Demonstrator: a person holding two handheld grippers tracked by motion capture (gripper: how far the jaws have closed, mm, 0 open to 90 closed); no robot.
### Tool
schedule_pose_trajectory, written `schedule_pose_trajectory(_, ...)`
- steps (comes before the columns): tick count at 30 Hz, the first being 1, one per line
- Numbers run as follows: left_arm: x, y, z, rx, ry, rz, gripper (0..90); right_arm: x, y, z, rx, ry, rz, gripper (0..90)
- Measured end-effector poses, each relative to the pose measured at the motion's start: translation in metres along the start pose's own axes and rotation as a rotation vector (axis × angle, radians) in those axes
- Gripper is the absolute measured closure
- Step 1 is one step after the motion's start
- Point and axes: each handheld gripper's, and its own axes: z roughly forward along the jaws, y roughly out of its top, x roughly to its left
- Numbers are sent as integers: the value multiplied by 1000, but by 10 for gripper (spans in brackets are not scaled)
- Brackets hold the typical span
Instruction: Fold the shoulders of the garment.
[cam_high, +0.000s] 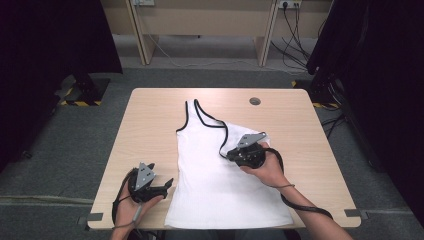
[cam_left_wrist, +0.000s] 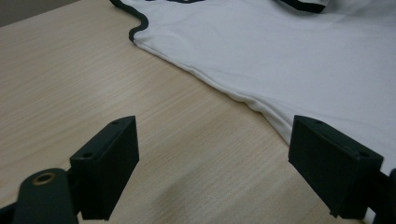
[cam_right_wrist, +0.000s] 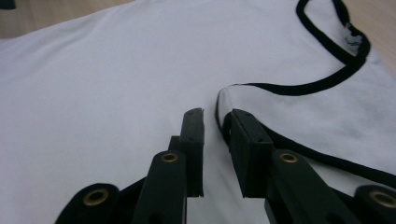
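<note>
A white tank top (cam_high: 225, 185) with black trim lies flat on the wooden table (cam_high: 150, 115), its hem toward the near edge. Its right strap (cam_high: 222, 131) is folded inward across the chest. My right gripper (cam_high: 227, 154) rests low on that folded part; in the right gripper view its jaws (cam_right_wrist: 215, 116) stand a little apart, with the black-trimmed fold (cam_right_wrist: 280, 87) at their tips and no pad pressing it. My left gripper (cam_high: 167, 186) sits beside the shirt's left side edge. Its jaws (cam_left_wrist: 212, 158) are wide open over bare wood (cam_left_wrist: 70, 70), with the white cloth (cam_left_wrist: 280, 51) just ahead.
A round cable hole (cam_high: 255, 101) is in the table's far right part. Black curtains (cam_high: 380, 75) hang on both sides, and a wooden desk frame (cam_high: 200, 25) with cables stands behind. Bare wood lies left and right of the shirt.
</note>
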Motion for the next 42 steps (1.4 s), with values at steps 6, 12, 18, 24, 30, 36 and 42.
schedule_pose_trajectory(6,0,0,0,3,0,5,154,-19,13,-18,-114,-24,97,695)
schedule_pose_trajectory(12,0,0,1,8,0,3,154,-48,29,-8,-88,-121,213,668)
schedule_pose_trajectory(18,-1,0,0,3,-1,8,154,-37,26,23,79,-101,135,657)
schedule_pose_trajectory(24,-1,1,1,13,-2,16,154,-18,13,30,102,-108,86,654)
schedule_pose_trajectory(30,-2,0,1,10,0,17,154,-11,7,32,81,-136,84,652)
schedule_pose_trajectory(36,-2,0,1,11,0,16,154,-24,11,20,28,-146,144,603)
schedule_pose_trajectory(42,-1,0,1,10,0,16,154,-66,7,9,4,-259,289,594)
